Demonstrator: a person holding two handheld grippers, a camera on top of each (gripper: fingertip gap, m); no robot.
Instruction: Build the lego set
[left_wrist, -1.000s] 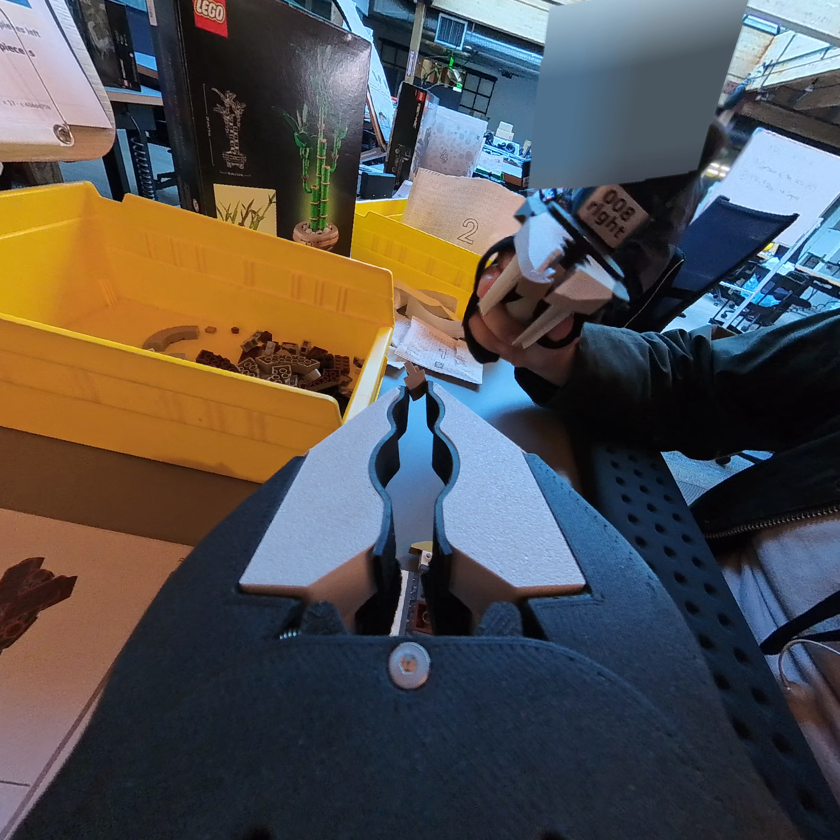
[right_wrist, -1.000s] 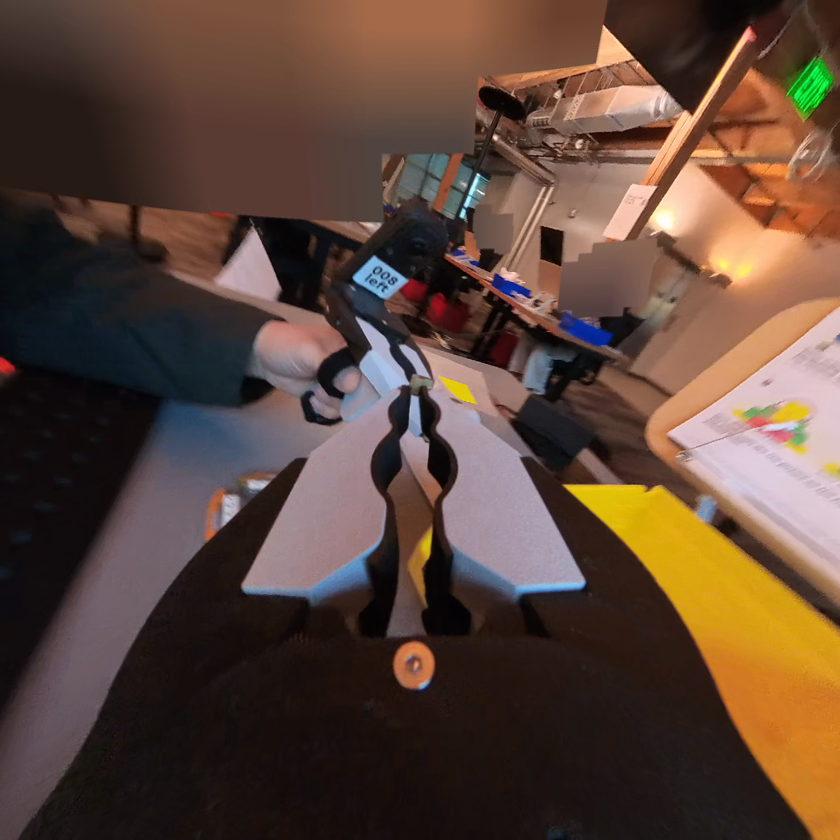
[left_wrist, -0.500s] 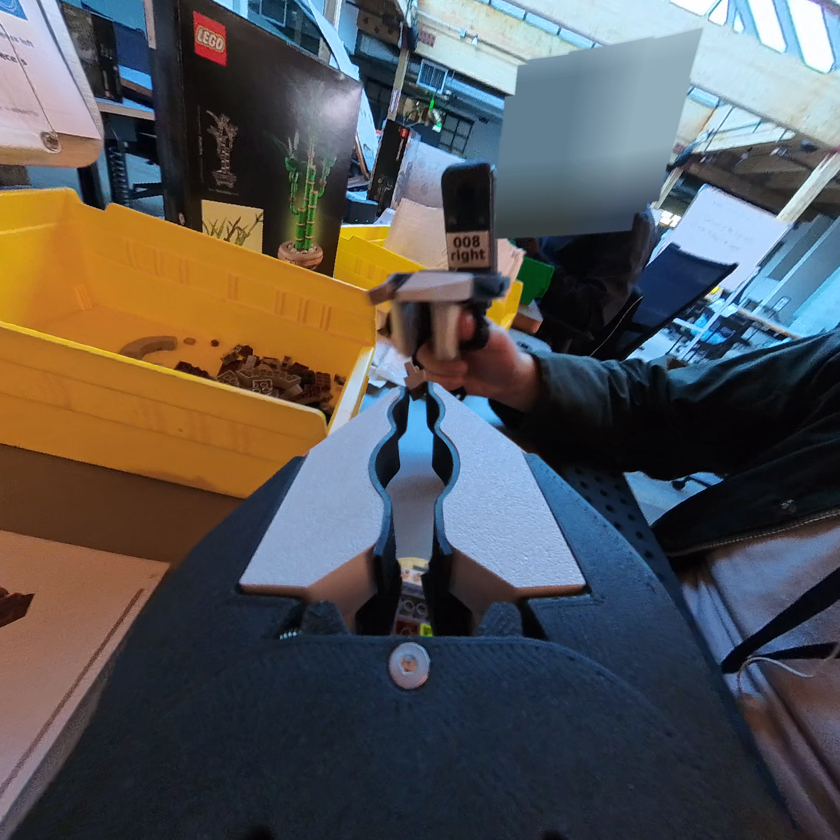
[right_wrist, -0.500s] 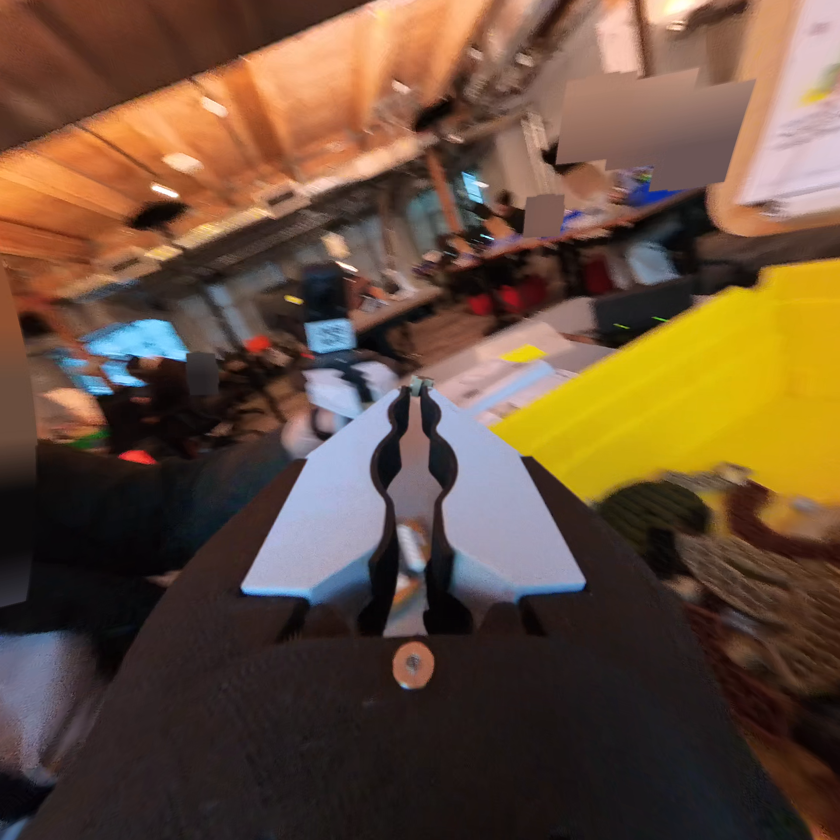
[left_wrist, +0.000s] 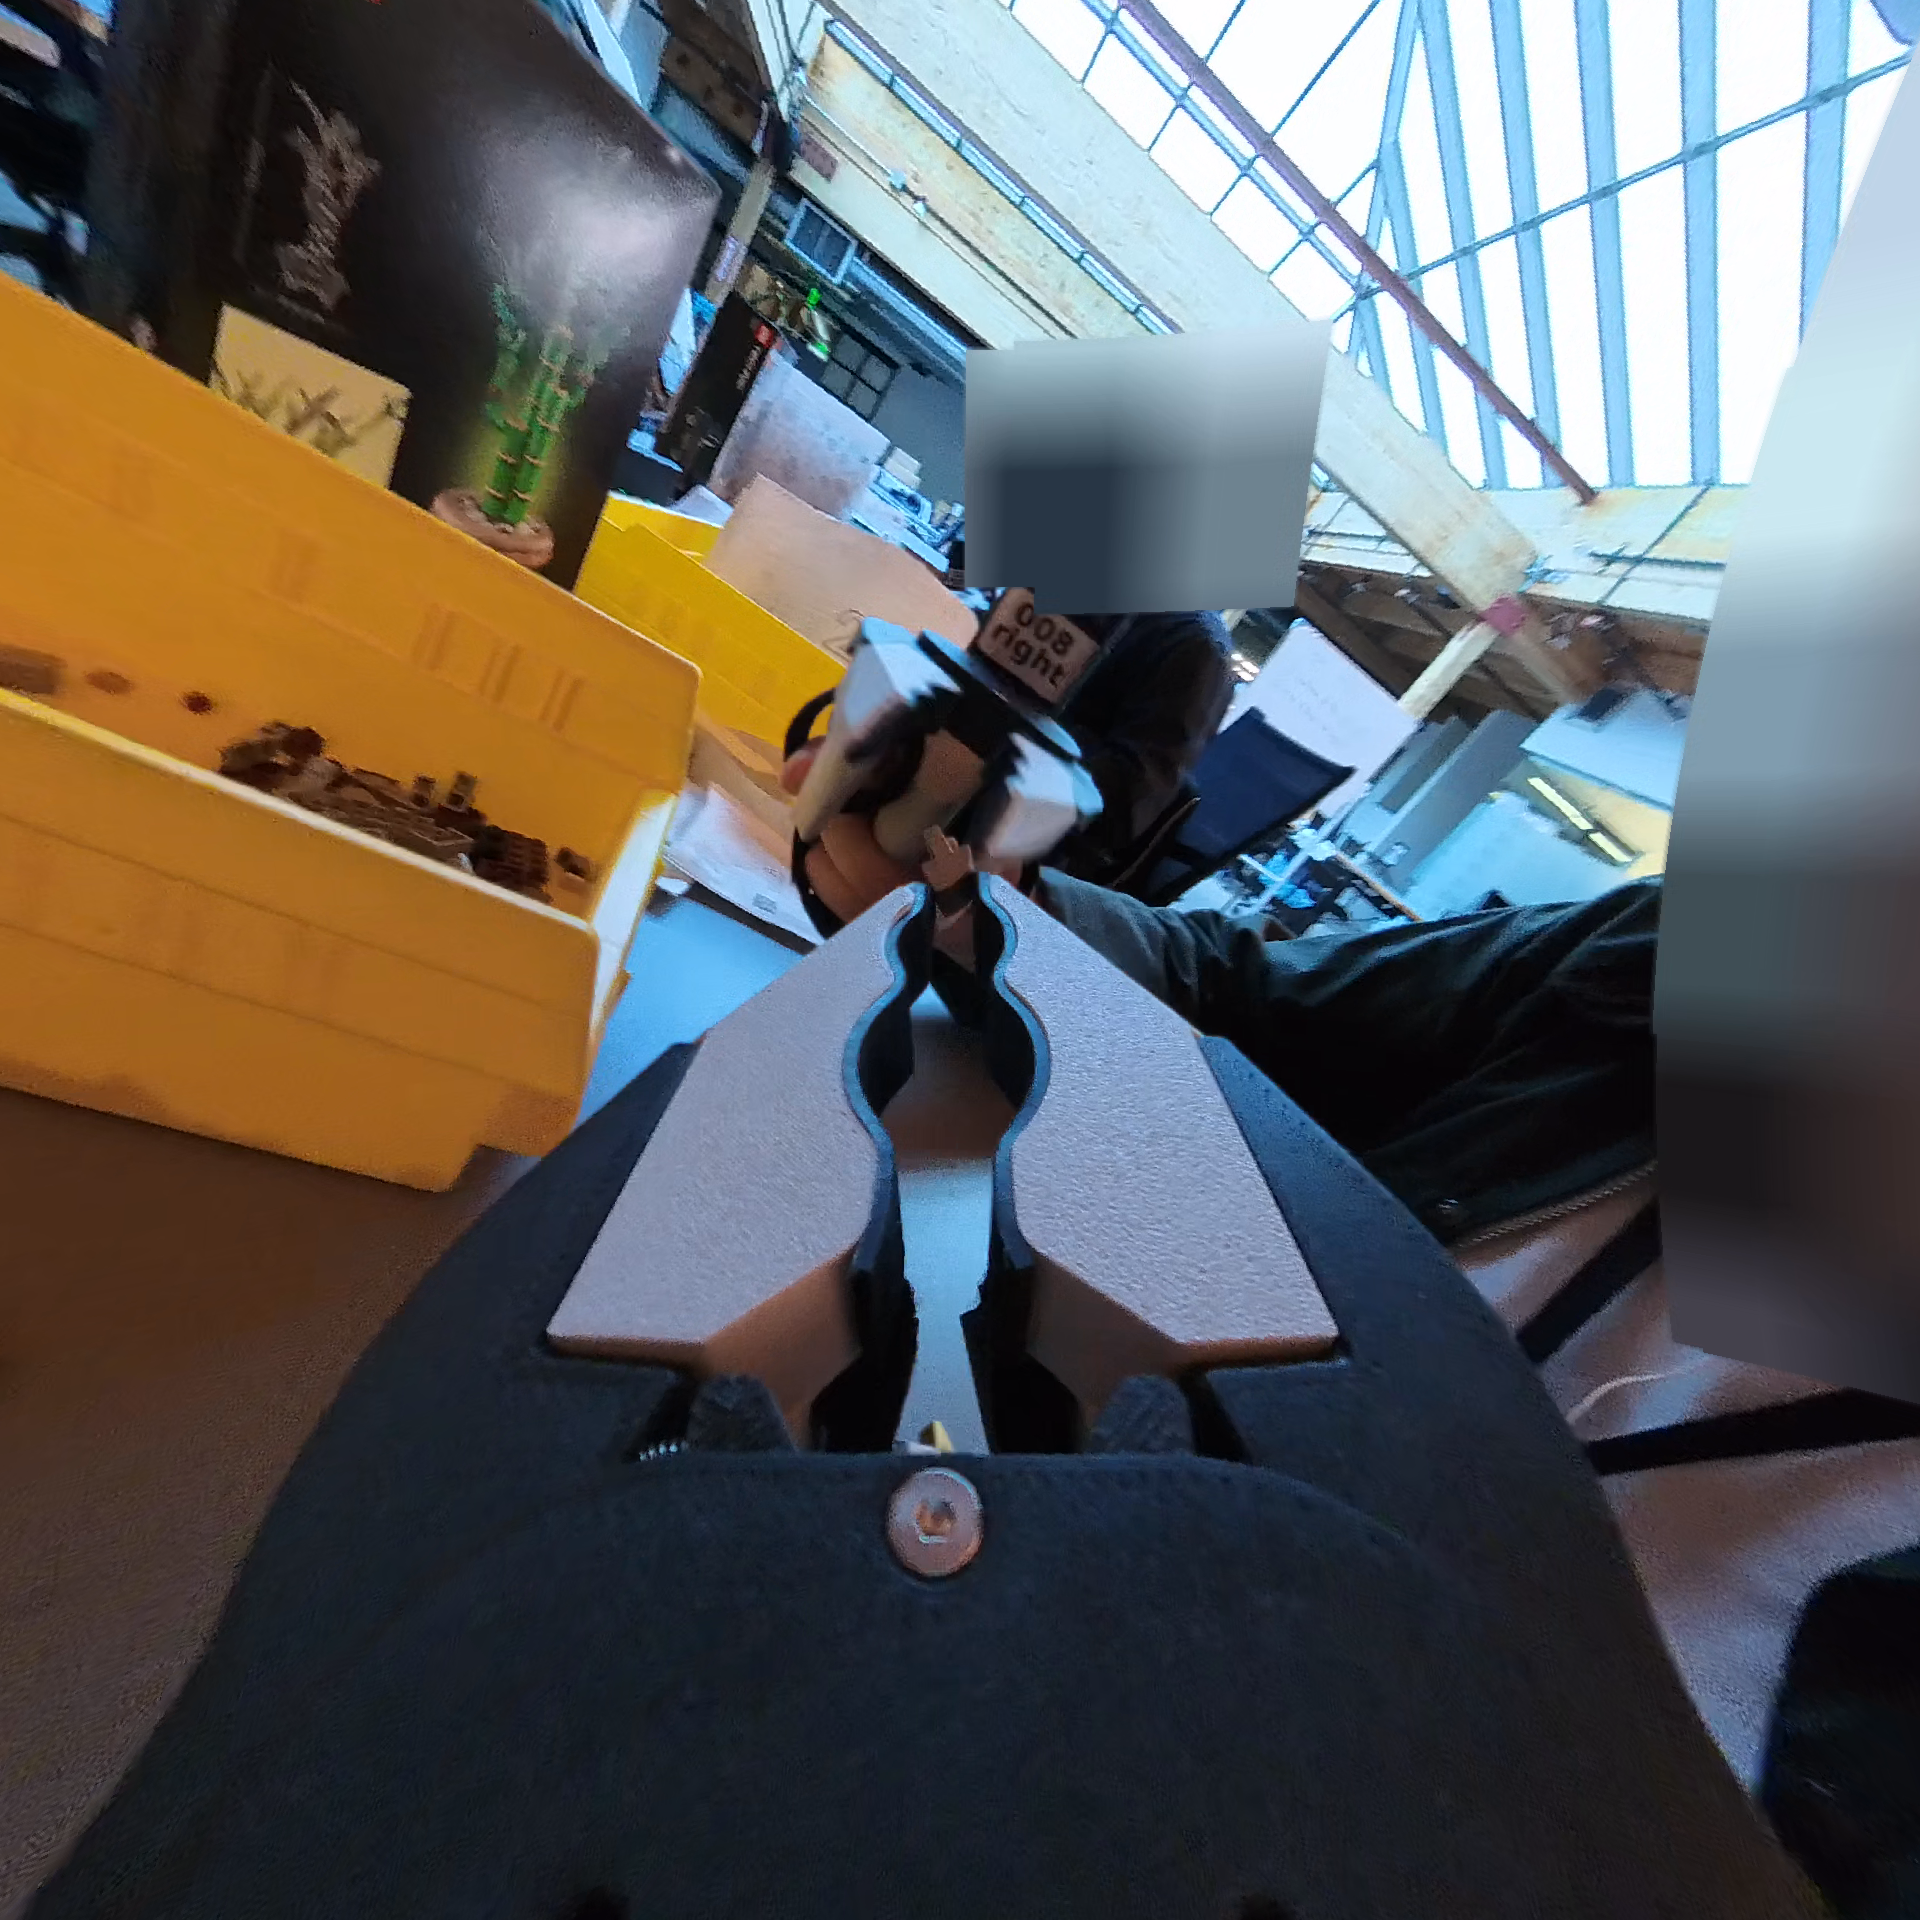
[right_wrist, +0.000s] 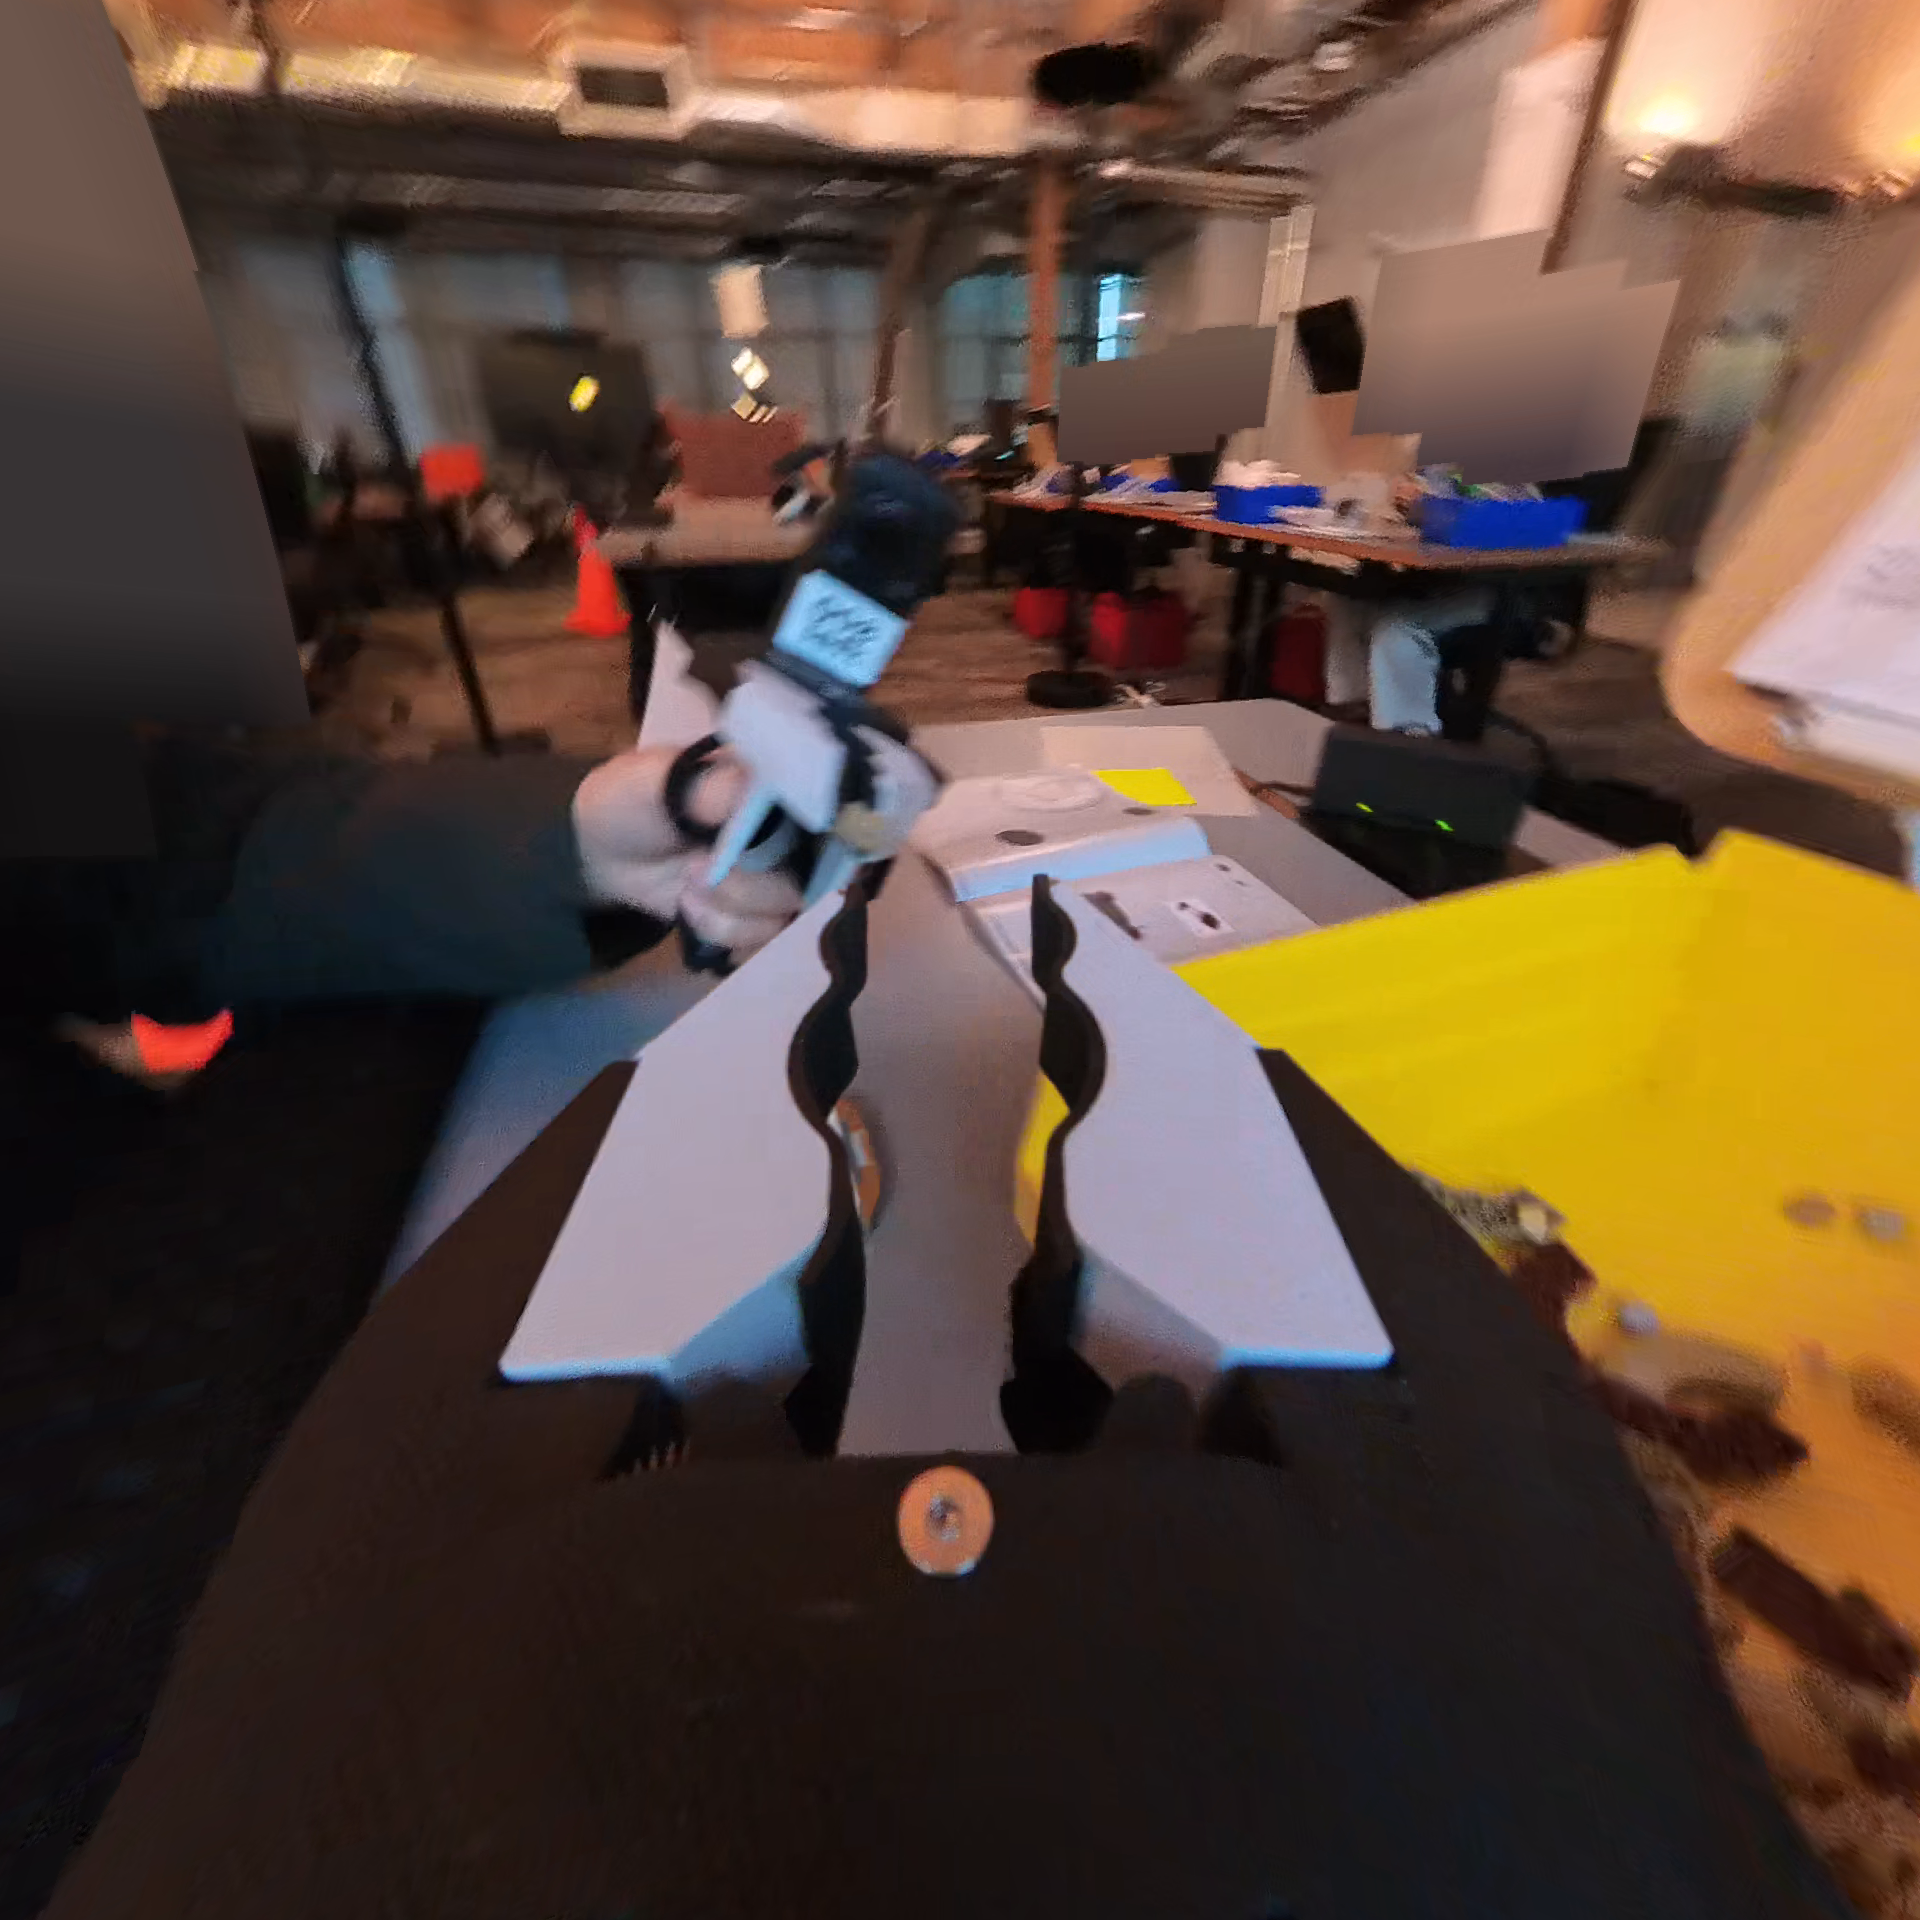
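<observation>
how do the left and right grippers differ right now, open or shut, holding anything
The left gripper has its fingers shut on a small brown lego piece at the tips; the right gripper has its fingers spread apart with nothing between them. The left gripper points up past the yellow bin; the right gripper points level over the grey table. Both share pale fingers on a black body.

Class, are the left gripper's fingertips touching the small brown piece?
Touching. The left wrist view shows the left gripper closed on the small brown piece, which pokes out between its tips.
</observation>
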